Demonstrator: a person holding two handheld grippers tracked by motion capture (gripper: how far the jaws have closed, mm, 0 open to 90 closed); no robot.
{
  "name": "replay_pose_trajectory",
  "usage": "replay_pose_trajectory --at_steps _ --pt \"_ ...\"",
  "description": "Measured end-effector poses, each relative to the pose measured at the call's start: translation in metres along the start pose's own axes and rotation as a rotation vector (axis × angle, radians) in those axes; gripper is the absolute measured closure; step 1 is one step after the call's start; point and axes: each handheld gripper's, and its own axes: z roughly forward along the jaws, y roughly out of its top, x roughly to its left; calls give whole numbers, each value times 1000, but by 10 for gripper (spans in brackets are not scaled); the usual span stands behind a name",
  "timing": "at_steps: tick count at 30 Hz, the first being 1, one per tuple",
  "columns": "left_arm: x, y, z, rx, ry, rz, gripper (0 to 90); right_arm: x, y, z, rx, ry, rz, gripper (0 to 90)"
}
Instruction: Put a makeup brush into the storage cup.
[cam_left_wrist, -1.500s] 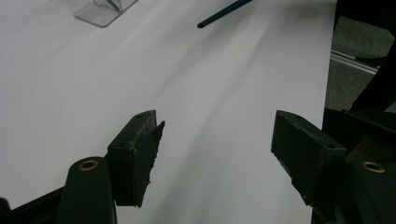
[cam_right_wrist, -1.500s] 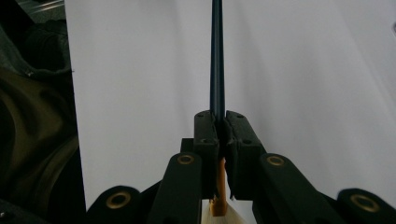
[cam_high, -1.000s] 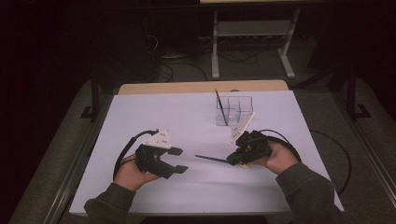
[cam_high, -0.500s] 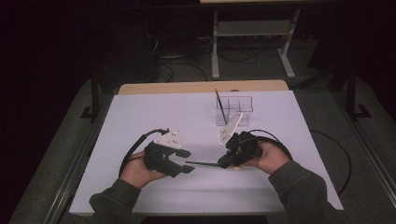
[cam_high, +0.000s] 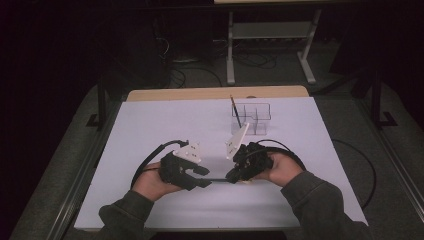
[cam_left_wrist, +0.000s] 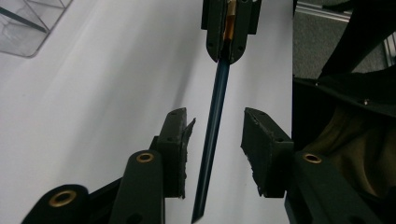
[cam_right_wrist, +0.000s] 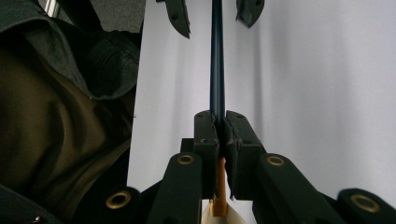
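Left gripper (cam_left_wrist: 212, 154) has closed around brush (cam_left_wrist: 215, 107).

**Dim room, lit tabletop, soft close-ups**

The high view is dominated by darkness: the surroundings are nearly lost in black, while the white table sheet (cam_high: 150, 130) is lit evenly from above. Faint shadows are cast beneath the hands at lower centre. Mild grain is seen throughout. In the left gripper view, a soft shadow is thrown left of the jaws and the lower edge is blurred. In the right gripper view, the nearest parts at the bottom are out of focus and the left side is underexposed.
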Motion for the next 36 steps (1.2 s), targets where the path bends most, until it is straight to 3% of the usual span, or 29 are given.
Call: replay_pose_trajectory --at_steps 19,36 --pt "1 1 8 61 -80 9 733 6 11 4 21 14 -56 830" --pt "2 1 13 95 -107 18 823 8 14 5 24 20 -77 830"
